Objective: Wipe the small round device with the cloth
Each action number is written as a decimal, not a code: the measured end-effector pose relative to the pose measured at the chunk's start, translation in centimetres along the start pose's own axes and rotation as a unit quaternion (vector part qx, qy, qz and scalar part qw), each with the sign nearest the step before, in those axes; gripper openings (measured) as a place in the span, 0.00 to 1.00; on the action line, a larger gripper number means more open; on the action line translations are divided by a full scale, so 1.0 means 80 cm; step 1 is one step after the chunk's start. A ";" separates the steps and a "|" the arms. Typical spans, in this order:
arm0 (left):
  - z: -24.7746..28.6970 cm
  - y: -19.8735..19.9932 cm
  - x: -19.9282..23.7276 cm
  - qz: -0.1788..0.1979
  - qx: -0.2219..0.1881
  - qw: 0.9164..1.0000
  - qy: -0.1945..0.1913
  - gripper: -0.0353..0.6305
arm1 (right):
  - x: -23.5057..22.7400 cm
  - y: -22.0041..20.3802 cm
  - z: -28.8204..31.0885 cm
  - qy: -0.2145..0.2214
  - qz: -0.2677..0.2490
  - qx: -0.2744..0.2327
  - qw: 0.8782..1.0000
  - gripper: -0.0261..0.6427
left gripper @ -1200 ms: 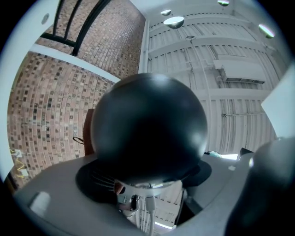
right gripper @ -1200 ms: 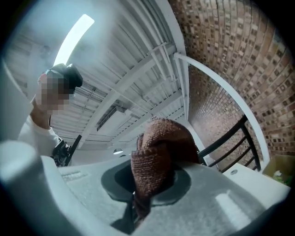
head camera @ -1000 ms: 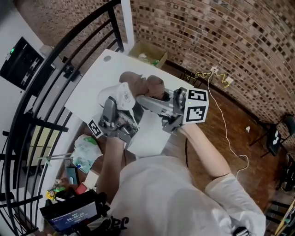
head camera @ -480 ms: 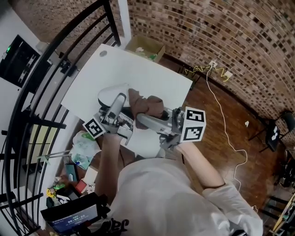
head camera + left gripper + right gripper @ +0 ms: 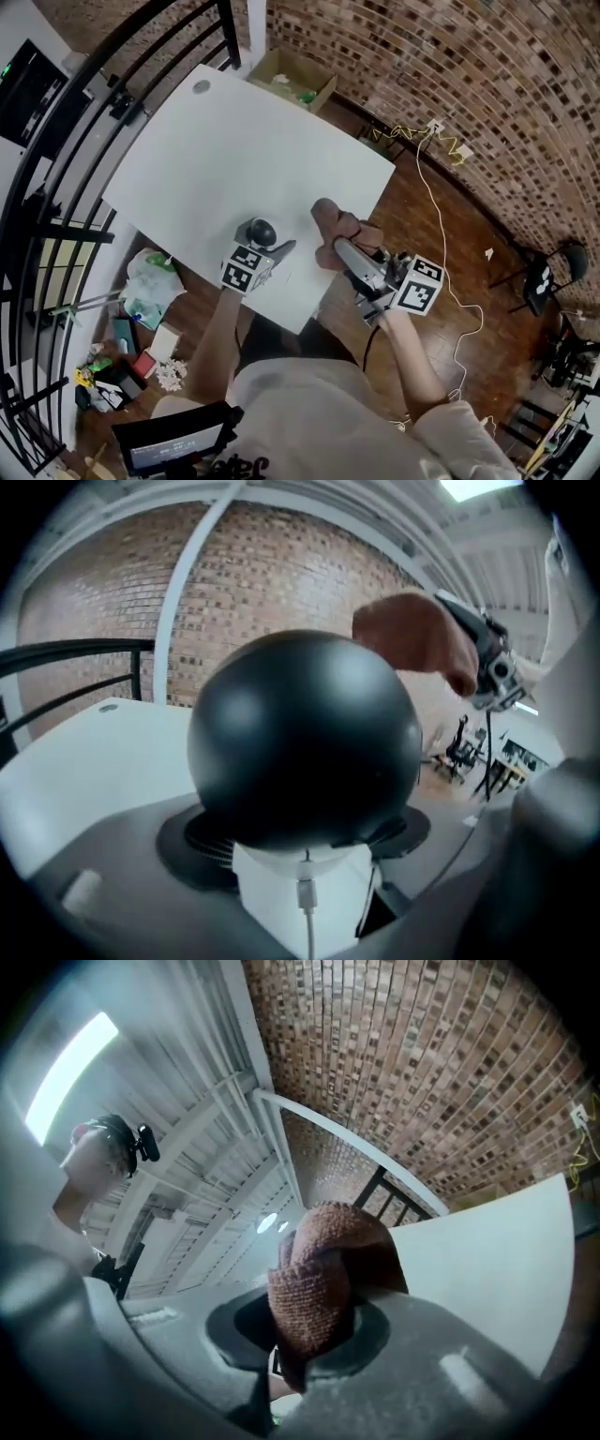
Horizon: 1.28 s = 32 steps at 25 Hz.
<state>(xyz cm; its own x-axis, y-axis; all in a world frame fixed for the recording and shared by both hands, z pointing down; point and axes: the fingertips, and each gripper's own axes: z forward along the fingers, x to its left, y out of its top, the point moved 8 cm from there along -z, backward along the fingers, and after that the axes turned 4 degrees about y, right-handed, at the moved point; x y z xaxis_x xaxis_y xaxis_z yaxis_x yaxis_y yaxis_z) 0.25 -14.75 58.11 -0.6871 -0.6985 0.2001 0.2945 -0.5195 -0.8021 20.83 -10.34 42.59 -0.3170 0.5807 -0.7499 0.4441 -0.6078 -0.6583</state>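
On the white table [image 5: 234,141], low and centre in the head view, your right gripper [image 5: 345,249], clamped on the brown cloth [image 5: 339,228], has swung right, clear of the small round device [image 5: 262,231] that your left gripper [image 5: 260,246] grips half-wide, so wiping looks paused or finished.

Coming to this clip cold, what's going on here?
A person works at a white table with a gripper in each hand. The left gripper is clamped on the small round device, a black ball on a white base, near the table's front edge. The right gripper grips a bunched brown cloth off to the device's right. Cloth and device are apart, so no wiping contact at this moment.
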 end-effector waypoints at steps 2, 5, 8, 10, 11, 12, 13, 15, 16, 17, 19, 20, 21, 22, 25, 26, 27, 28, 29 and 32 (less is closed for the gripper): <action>0.028 -0.031 -0.002 0.049 0.037 0.998 0.004 0.65 | -0.010 -0.020 -0.005 -0.019 0.008 0.012 1.000 0.08; 0.061 -0.063 -0.010 0.101 0.074 0.992 -0.009 0.65 | -0.025 -0.038 -0.019 -0.049 0.019 0.021 0.998 0.08; 0.074 -0.078 -0.013 0.142 0.086 0.986 -0.010 0.66 | -0.036 -0.047 -0.033 -0.069 0.023 0.025 0.997 0.08; 0.076 -0.079 -0.016 0.153 0.079 0.985 -0.004 0.66 | -0.042 -0.051 -0.040 -0.077 0.025 0.026 0.996 0.08; 0.077 -0.079 -0.018 0.153 0.075 0.985 -0.001 0.66 | -0.045 -0.052 -0.043 -0.079 0.027 0.027 0.996 0.08; 0.079 -0.078 -0.020 0.151 0.072 0.986 0.003 0.66 | -0.049 -0.053 -0.046 -0.080 0.030 0.029 0.996 0.08; 0.080 -0.078 -0.022 0.147 0.071 0.987 0.007 0.67 | -0.054 -0.052 -0.049 -0.080 0.032 0.033 0.996 0.08; 0.077 -0.077 -0.025 0.126 0.064 0.990 0.013 0.73 | -0.066 -0.047 -0.050 -0.076 0.031 0.050 0.995 0.08; 0.071 -0.076 -0.025 0.108 0.055 0.992 0.018 0.72 | -0.073 -0.042 -0.047 -0.071 0.027 0.065 0.995 0.08; 0.062 -0.073 -0.024 0.087 0.044 0.995 0.025 0.72 | -0.080 -0.036 -0.043 -0.065 0.020 0.083 0.994 0.08; 0.040 -0.063 -0.025 0.048 0.014 0.998 0.039 0.72 | -0.095 -0.018 -0.029 -0.055 -0.001 0.124 0.991 0.08; 0.029 -0.057 -0.028 0.034 0.000 0.998 0.047 0.72 | -0.103 -0.008 -0.020 -0.052 -0.013 0.146 0.988 0.08; 0.017 -0.051 -0.031 0.024 -0.012 0.998 0.057 0.72 | -0.113 0.002 -0.007 -0.050 -0.025 0.171 0.984 0.08; 0.006 -0.045 -0.034 0.015 -0.024 0.997 0.070 0.72 | -0.122 0.010 0.010 -0.046 -0.041 0.202 0.977 0.08; -0.026 -0.021 -0.048 -0.016 -0.073 0.991 0.114 0.65 | -0.144 0.025 0.086 0.014 -0.117 0.337 0.934 0.08; -0.033 -0.011 -0.055 -0.023 -0.090 0.988 0.121 0.65 | -0.150 0.025 0.116 0.047 -0.139 0.382 0.912 0.08; -0.038 -0.002 -0.061 -0.027 -0.105 0.987 0.122 0.65 | -0.156 0.022 0.145 0.082 -0.146 0.426 0.889 0.08; -0.040 0.007 -0.068 -0.029 -0.116 0.986 0.119 0.65 | -0.161 0.016 0.173 0.115 -0.135 0.468 0.866 0.08; -0.041 0.014 -0.074 -0.031 -0.124 0.985 0.113 0.64 | -0.164 0.006 0.201 0.144 -0.111 0.510 0.841 0.08; -0.033 0.031 -0.091 -0.036 -0.142 0.984 0.101 0.65 | -0.163 -0.037 0.273 0.206 -0.051 0.622 0.754 0.08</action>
<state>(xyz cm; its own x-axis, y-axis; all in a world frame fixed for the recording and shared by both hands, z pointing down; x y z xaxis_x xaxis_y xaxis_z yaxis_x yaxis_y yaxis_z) 4.24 -9.65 53.22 -0.8262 -0.5373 0.1694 0.0616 -0.3851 -0.9208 5.35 -27.92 52.92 0.1054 0.6221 -0.7758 -0.7756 -0.4368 -0.4556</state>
